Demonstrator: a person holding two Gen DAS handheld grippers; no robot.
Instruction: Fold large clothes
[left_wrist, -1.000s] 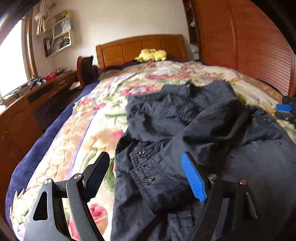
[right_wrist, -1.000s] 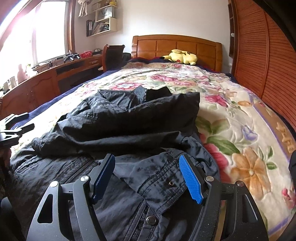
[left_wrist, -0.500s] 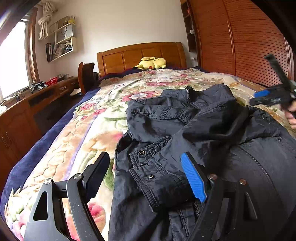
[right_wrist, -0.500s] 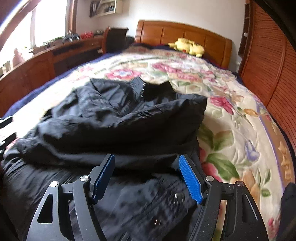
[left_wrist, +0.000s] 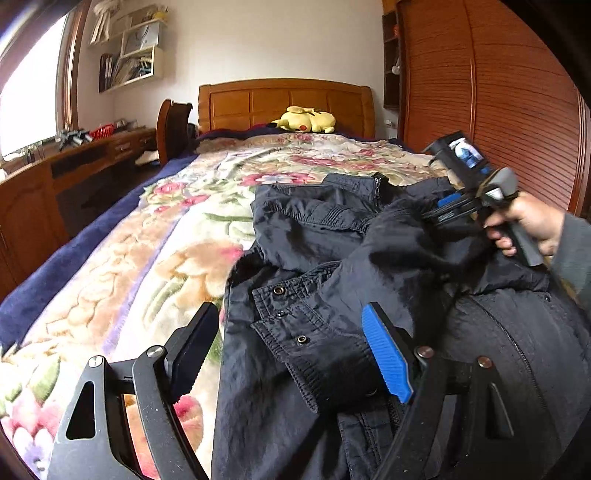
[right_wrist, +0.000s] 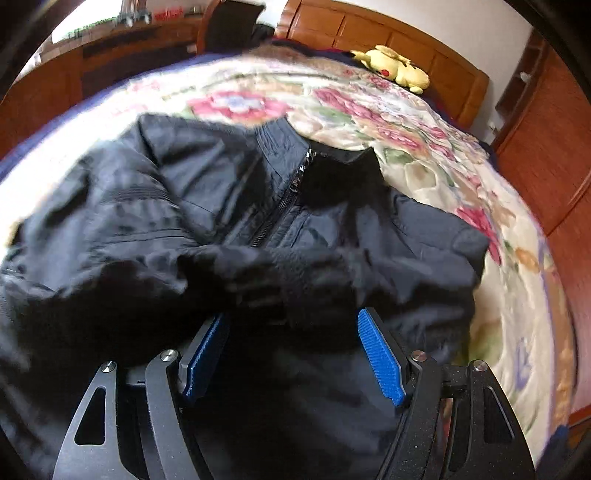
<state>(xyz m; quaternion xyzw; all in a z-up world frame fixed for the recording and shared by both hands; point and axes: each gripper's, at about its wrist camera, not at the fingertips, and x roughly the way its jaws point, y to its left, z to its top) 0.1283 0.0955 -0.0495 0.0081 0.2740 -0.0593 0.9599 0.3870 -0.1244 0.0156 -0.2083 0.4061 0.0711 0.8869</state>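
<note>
A dark navy jacket (left_wrist: 369, 258) lies crumpled on the floral blanket (left_wrist: 147, 266), its zipped collar (right_wrist: 295, 162) pointing at the headboard. My left gripper (left_wrist: 291, 350) hovers open over the snap-buttoned cuff (left_wrist: 314, 332) at the jacket's near left edge, with nothing pressed between its pads. My right gripper (right_wrist: 293, 350) is open and tipped down over a raised fold of sleeve below the collar; cloth lies between the blue pads (right_wrist: 380, 354) without being pinched. In the left wrist view a hand (left_wrist: 528, 225) holds the right gripper (left_wrist: 443, 209) at the jacket's far right shoulder.
A yellow plush toy (left_wrist: 306, 120) rests against the wooden headboard (left_wrist: 284, 99). A slatted wooden wardrobe (left_wrist: 498, 103) runs along the bed's right side. A desk (left_wrist: 74, 162) and a chair (left_wrist: 171, 129) stand to the left, beyond the blanket's blue border.
The right gripper has swept forward over the jacket toward the collar and tipped downward, coming into the left wrist view from the right. The left gripper has stayed nearly in place, rolling slightly.
</note>
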